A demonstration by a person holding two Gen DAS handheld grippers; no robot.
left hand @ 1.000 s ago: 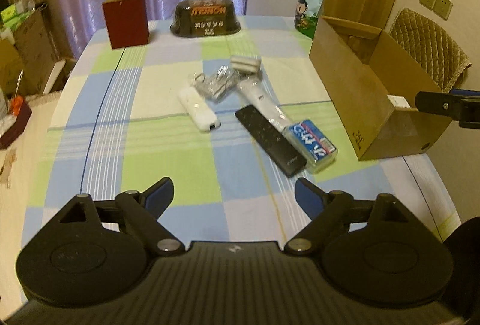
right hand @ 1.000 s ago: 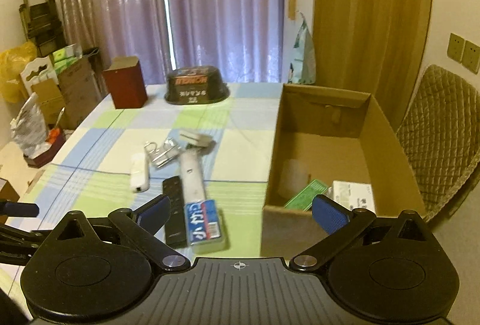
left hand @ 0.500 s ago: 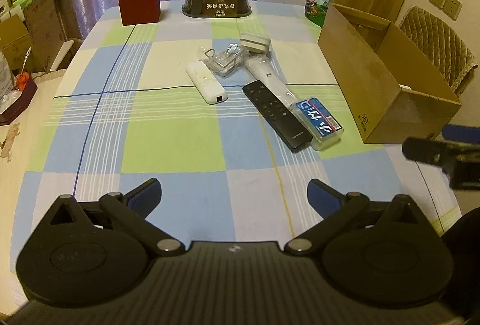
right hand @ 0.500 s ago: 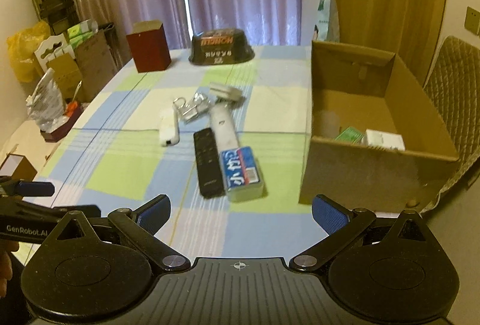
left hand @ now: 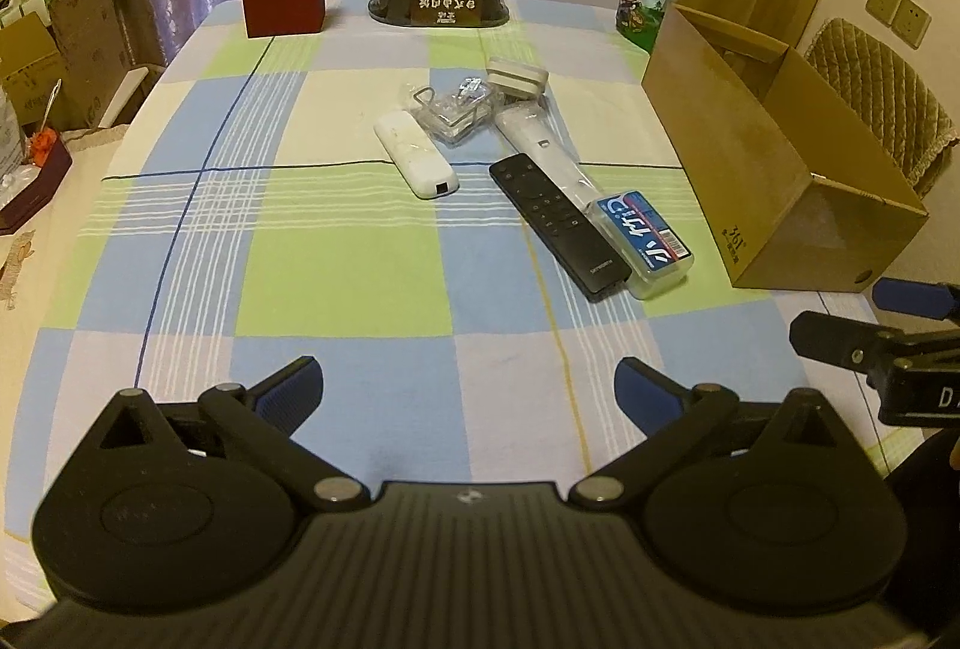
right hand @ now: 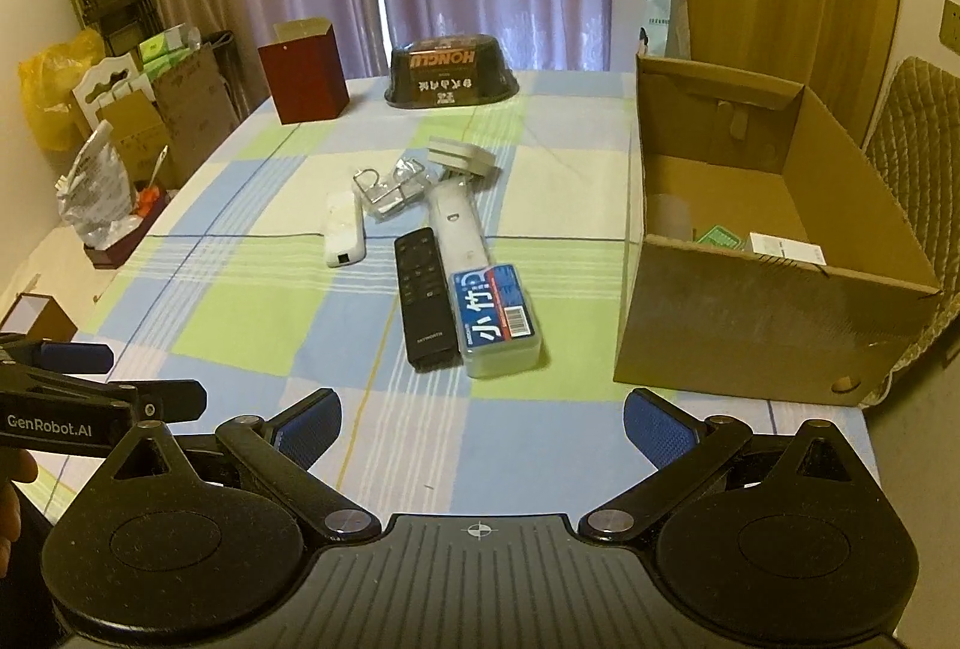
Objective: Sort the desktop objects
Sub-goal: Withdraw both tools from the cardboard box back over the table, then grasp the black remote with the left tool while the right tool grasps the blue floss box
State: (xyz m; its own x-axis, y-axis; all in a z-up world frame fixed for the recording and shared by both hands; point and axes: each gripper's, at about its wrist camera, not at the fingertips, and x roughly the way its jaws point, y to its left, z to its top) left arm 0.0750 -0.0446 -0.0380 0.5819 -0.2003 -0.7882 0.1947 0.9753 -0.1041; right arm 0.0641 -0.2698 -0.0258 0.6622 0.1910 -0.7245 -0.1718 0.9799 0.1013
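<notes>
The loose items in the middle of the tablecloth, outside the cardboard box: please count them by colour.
Black: 1, the remote control
White: 3, the small remote, the long handset, the flat block
Clear plastic: 2, the blue-labelled case, the packet of metal clips
Total: 6

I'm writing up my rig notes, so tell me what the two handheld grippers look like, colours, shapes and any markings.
Both match. The left gripper and right gripper have matte black ribbed bodies, two round black discs, silver pivot pins, and angled black fingers tipped with blue textured pads. The right gripper's body carries a small crosshair mark. Seen from the right wrist view, the left gripper's side reads GenRobot.AI in white. No cables or sleeves show.
</notes>
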